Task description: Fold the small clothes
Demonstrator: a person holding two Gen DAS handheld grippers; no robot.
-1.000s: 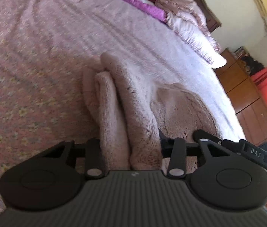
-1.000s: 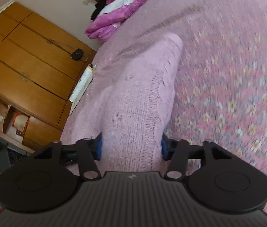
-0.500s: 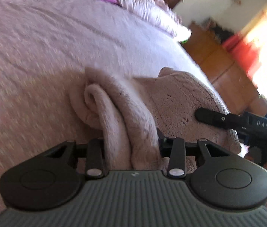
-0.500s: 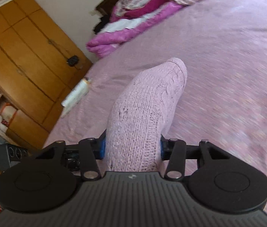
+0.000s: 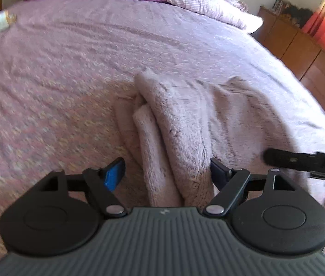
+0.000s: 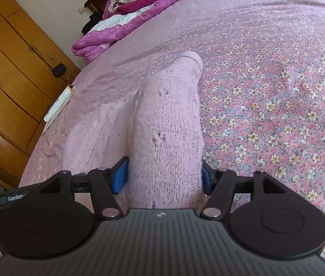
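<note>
Pink floral bedding [image 6: 277,105] covers the bed, with wooden wardrobes [image 6: 12,73] along one wall and a heap of magenta quilts [image 6: 125,30] at the head end.

On the bed lies the task's thing, a small pale-pink knit garment [image 5: 185,124], partly folded into a thick, soft bundle. Seen from the left wrist, its rolled edge runs straight ahead from the left tongs [image 5: 164,172], long axis in line with the fingers and pointing toward the pillows [image 5: 208,2]. The left tongs stand spread: the blue-padded finger is clear of the cloth on the left, while the other finger touches or sits just beside the fleecy fold.

The right tongs [image 6: 163,177] straddle the opposite end of the garment, both blue pads against the knit, and look to be pinching it. From there the fold also runs directly away, its rounded tip pointing up the bed toward the quilts.

Both hands are at the near end, one on each side edge. My judgement is that the coming move turns on this shared forward axis: the released side is down, and the right side likely follows.
</note>
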